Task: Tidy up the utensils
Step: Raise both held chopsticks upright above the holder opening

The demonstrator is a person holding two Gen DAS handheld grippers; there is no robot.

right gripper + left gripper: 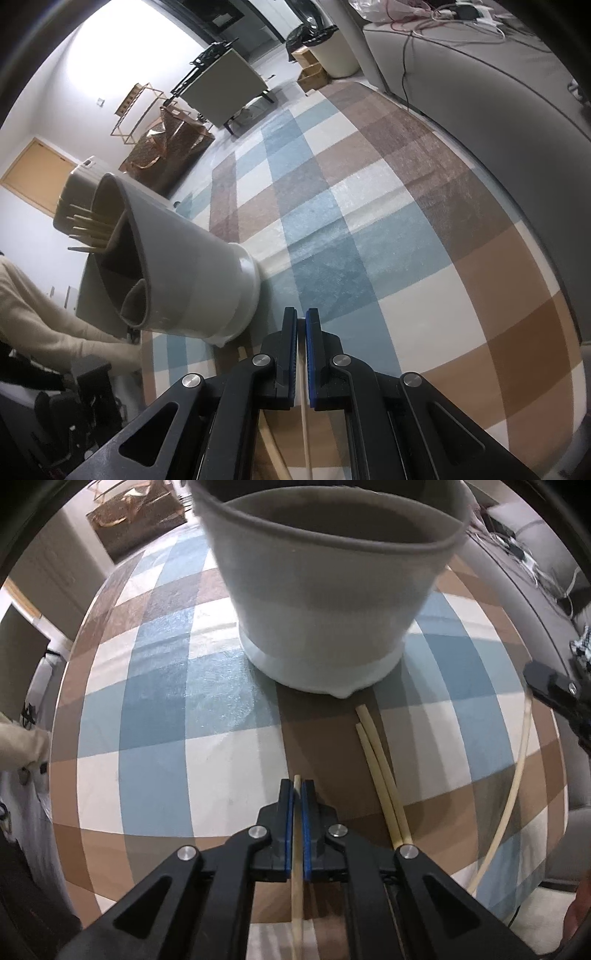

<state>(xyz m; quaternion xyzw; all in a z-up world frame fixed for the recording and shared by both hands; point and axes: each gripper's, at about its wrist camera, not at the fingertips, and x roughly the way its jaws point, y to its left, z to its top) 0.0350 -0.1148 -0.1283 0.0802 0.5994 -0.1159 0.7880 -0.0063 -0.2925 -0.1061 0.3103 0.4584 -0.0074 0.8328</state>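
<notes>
A pale chopstick point(297, 849) is clamped between the closed jaws of the left gripper point(297, 794) at lower centre. Another chopstick point(303, 402) is pinched by the right gripper point(301, 321). The grey utensil holder point(325, 590) is seen at top centre, with two loose chopsticks point(380, 768) lying on the checked rug point(155, 709) at lower right.

Room surroundings: checked rug, grey sofa, white walls.

The checked rug point(332, 206), in blue, brown and cream squares, covers the floor. A grey sofa point(491, 92) borders it from 1 to 3 o'clock, with cables point(424, 22) on top. At 12 o'clock stand a pale bin point(338, 55) with a black liner and cardboard boxes point(312, 68). A dark-legged cabinet point(225, 85) sits at 11 o'clock. A wooden door point(37, 171) is at 9 o'clock; bright light floods the white wall point(122, 48).
</notes>
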